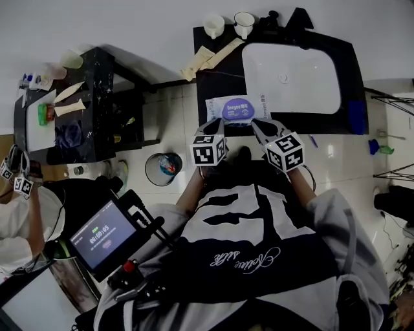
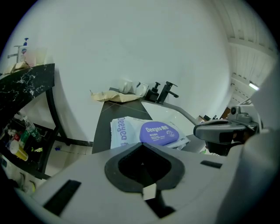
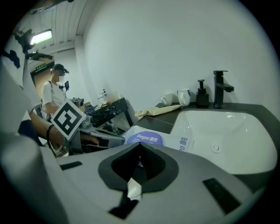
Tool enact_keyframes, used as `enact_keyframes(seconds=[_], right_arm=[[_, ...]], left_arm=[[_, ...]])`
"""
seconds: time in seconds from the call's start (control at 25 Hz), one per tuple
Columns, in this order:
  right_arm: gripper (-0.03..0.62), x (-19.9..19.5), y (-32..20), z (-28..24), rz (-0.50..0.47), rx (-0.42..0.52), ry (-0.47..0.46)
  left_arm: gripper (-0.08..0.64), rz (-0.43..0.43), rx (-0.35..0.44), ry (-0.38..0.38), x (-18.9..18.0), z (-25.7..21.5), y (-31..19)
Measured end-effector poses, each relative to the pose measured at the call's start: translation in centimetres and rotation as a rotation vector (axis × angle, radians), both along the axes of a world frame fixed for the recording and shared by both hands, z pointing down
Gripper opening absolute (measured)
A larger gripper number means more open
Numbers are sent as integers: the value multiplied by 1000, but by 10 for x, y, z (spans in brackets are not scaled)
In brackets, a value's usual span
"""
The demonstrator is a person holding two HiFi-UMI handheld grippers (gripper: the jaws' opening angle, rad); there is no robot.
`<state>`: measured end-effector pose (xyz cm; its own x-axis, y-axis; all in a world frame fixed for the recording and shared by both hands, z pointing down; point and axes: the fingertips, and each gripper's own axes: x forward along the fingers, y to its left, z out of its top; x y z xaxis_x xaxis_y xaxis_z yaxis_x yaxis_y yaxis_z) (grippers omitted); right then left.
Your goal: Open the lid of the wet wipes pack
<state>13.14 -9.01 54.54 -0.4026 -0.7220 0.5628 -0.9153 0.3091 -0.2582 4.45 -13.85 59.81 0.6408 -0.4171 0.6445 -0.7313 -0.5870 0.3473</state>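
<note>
Your left tool and right tool each have their jaws closed together on nothing. Both tips sit at the near edge of the wet wipes pack, contact unclear. The pack lies flat on the dark table beside the sink, with its purple lid down.

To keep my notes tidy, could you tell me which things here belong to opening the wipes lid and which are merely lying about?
For the job: wet wipes pack, purple lid, left gripper, right gripper.
Lying about: two cups, beige cloth, faucet, sink, floor bin.
</note>
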Motion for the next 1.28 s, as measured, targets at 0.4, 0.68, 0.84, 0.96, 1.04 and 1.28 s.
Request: enact_keyframes(seconds=[0.4, 0.68, 0.84, 0.96, 1.04, 1.28], right_arm=[[0, -23, -24, 10, -415, 77, 326], [52, -39, -24, 28, -675, 69, 504], [52, -43, -25, 34, -760, 83, 579], [52, -46, -25, 38, -826, 93, 628], [51, -47, -25, 40, -861, 97, 649], [51, -50, -22, 43, -939, 130, 726]], left_arm=[[-2, -15, -7, -28, 5, 6, 0], [-2, -36, -20, -45, 0, 8, 3], [-2, -55, -49, -49, -1, 12, 3], [-2, -81, -80, -32, -1, 16, 1], [-2, -93, -94, -18, -2, 17, 0], [-2, -133, -126, 32, -3, 19, 0]])
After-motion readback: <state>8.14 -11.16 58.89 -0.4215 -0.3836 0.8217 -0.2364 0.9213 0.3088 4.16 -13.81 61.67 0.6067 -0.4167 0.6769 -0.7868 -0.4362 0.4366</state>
